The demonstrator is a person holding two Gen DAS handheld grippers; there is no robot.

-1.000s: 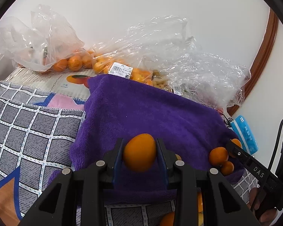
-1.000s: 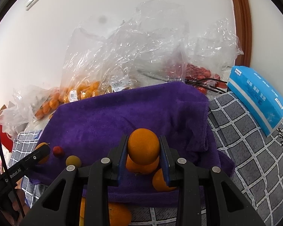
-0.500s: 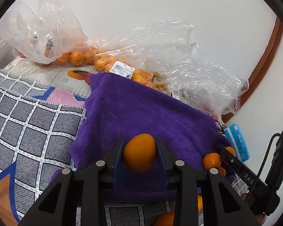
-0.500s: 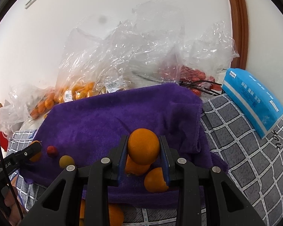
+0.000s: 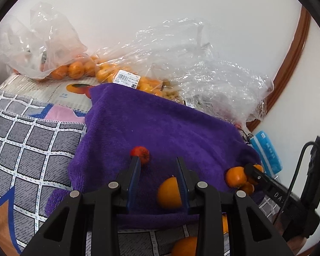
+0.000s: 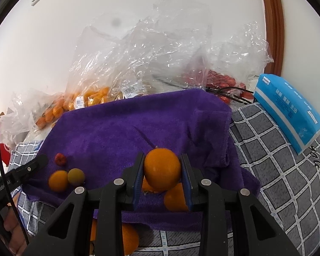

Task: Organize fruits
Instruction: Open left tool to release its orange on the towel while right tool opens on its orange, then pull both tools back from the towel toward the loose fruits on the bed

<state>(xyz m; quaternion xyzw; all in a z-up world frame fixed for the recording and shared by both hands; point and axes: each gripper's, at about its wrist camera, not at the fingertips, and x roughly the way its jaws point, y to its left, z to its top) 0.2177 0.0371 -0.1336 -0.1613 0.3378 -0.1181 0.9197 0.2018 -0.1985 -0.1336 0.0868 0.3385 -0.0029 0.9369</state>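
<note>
A: The left claw (image 5: 157, 166) stands empty and apart; an orange (image 5: 169, 192) lies on the towel (image 5: 160, 123) against its right finger.

B: It may roll off the edge. The right claw (image 6: 162, 166) pinches an orange (image 6: 162, 167) above two others; dropped there, it scatters them.

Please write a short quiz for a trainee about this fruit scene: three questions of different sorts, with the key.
1. True or false: the right gripper grips an orange fruit.
2. In the right wrist view, what lies to the right of the purple towel? A) a blue tissue pack B) a red bowl C) a green cup
3. Fill in: the left gripper grips ___.
Key: 1 true; 2 A; 3 nothing.
</note>
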